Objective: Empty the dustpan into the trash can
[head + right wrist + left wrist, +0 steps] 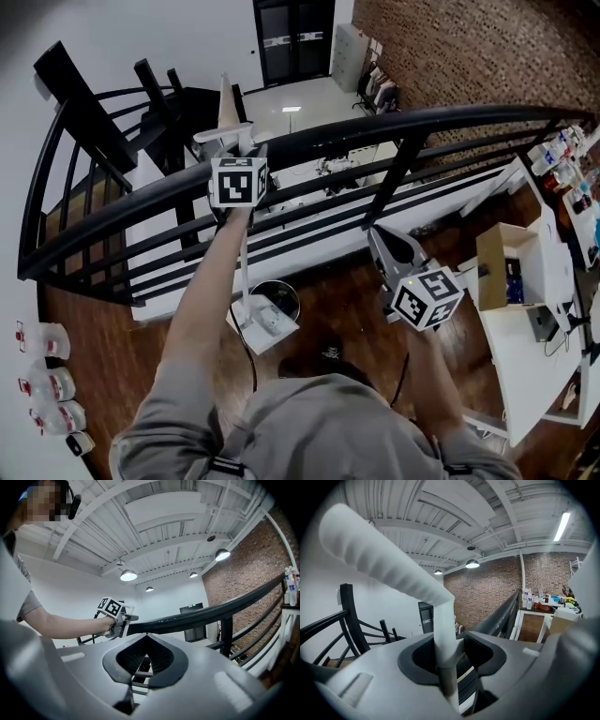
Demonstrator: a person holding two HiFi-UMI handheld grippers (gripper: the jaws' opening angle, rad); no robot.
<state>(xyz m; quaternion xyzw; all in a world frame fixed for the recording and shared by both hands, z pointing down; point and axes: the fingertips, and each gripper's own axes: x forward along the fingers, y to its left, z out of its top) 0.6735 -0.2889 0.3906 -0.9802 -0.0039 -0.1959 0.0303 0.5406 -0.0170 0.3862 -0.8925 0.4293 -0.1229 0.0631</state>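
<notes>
L gripper [449,649] clamped on dustpan handle [443,620]; R gripper [143,638] closed, nothing in it.
L jaws pinch the white stem just below the ribbed grip, which angles up and to the left. Head view: stem runs down from L gripper to the dustpan [265,330] at floor level, right beside the round trash can [287,292]; touching or not, can't tell from above. R gripper held to the right, well apart from the pan. Dark railing [375,131] runs across in front of both.
</notes>
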